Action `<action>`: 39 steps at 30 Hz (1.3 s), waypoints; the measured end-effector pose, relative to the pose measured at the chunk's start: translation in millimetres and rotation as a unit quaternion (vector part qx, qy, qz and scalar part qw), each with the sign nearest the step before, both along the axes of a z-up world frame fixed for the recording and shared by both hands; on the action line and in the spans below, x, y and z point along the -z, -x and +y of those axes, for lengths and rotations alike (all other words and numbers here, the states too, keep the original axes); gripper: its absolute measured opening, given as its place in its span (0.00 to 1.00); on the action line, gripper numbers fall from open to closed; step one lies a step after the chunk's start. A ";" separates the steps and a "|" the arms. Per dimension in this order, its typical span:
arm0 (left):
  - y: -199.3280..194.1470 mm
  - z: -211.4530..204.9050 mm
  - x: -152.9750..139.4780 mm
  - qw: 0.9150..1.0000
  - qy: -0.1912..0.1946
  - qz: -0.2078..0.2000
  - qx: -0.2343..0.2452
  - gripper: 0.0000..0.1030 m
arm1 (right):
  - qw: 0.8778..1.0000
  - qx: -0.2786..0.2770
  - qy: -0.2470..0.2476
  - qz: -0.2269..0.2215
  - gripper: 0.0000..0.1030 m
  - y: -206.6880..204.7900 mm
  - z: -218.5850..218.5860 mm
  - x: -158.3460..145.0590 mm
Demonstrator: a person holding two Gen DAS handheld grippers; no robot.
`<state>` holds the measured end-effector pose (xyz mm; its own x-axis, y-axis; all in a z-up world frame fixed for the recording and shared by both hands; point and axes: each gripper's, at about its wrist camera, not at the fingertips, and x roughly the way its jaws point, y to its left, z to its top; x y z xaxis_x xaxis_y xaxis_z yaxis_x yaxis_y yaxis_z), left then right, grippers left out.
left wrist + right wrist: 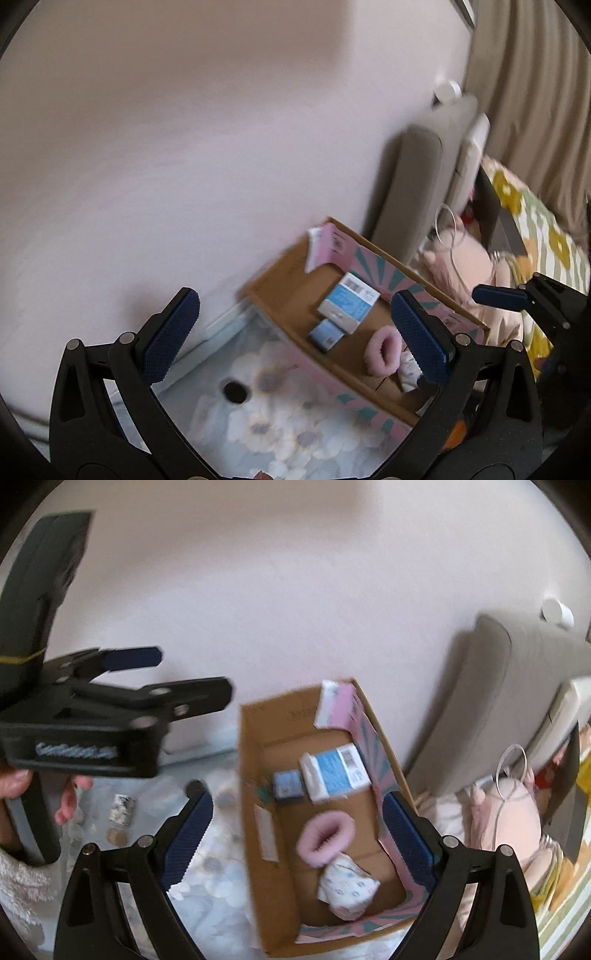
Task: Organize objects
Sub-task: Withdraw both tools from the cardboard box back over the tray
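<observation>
An open cardboard box (pixel 255 775) with pink-and-teal sides lies on a flowered mat by the wall. Inside it are a large blue-and-white carton (pixel 334 773), a small blue carton (pixel 288 782), a fluffy pink scrunchie (pixel 325 836) and a white patterned packet (pixel 347 888). My right gripper (pixel 297 838) hangs open above the box with nothing between its fingers. My left gripper (pixel 295 332) is open and empty too, raised over the mat to the box's (pixel 280 291) left. The scrunchie (pixel 382 350) and cartons (pixel 349 301) show there as well.
A small patterned jar (pixel 122 808) and a round lid (pixel 118 836) lie on the mat left of the box, and a dark round object (pixel 234 391) lies there too. A grey cushion (pixel 476 701), pink plush items (pixel 513 812) and a flowered cover (pixel 535 229) crowd the right.
</observation>
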<state>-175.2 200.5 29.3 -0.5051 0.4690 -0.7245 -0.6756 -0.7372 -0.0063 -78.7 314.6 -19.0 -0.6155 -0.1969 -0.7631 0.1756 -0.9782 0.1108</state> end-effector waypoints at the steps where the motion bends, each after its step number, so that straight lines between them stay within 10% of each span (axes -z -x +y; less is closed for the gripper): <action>1: -3.2 -13.8 -6.5 1.000 -0.008 0.003 -0.013 1.00 | 1.000 -0.007 0.000 0.008 0.90 -1.1 -6.2 -6.0; 18: -84.9 -205.1 -44.1 0.970 -0.065 0.060 -0.228 1.00 | 0.991 -0.106 0.015 0.076 1.00 -37.6 -101.3 -59.3; 39: -140.0 -276.3 -11.6 0.949 -0.093 0.066 -0.293 1.00 | 0.983 -0.147 -0.008 0.112 1.00 -75.9 -146.0 -52.8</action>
